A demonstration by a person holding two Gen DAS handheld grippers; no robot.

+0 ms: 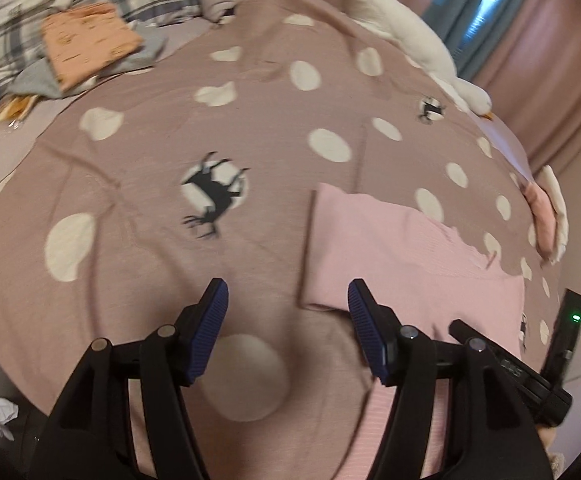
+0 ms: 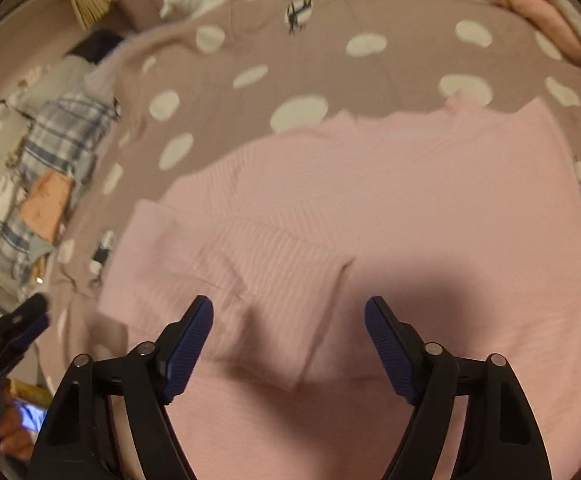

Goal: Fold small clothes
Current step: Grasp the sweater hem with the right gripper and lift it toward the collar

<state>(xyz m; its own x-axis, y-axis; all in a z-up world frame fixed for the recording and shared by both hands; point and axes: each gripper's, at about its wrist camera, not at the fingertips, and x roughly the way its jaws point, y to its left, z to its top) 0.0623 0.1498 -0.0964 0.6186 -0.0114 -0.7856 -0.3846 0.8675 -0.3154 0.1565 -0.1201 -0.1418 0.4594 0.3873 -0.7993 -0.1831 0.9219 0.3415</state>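
Note:
A pale pink ribbed garment lies flat on a mauve blanket with cream dots, one sleeve folded across its front. In the left wrist view the garment lies to the right. My left gripper is open and empty, above the blanket at the garment's left edge; it also shows at the left edge of the right wrist view. My right gripper is open and empty, hovering over the garment's lower middle.
A folded orange-pink cloth lies on grey and plaid fabric at the far left. A white plush goose lies along the blanket's far edge. A pink cushion sits at the right. Curtains hang behind.

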